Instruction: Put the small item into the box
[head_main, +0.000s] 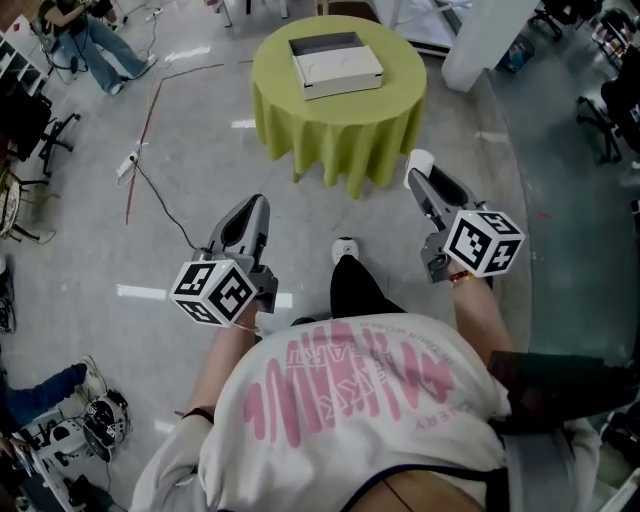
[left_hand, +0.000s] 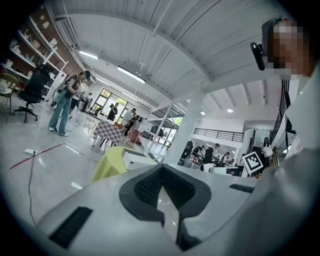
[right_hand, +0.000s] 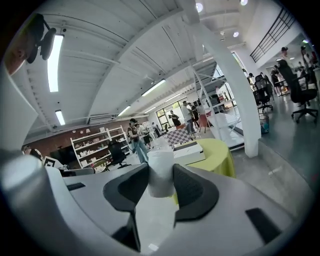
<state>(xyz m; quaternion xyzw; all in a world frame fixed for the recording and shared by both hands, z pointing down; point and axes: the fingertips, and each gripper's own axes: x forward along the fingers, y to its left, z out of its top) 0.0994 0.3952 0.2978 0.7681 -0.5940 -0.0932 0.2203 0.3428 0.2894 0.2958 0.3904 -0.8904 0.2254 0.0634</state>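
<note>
Seen from the head view, a round surface draped in yellow-green carries the white box, and the left gripper and right gripper are both well short of the box. In the left gripper view the jaws are closed together on nothing (the box lies far ahead). In the right gripper view the jaws clamp the small item, a white cylinder well apart from the box. The carry should go best with a firm grip, letting go only once the item is directly over the box.
</note>
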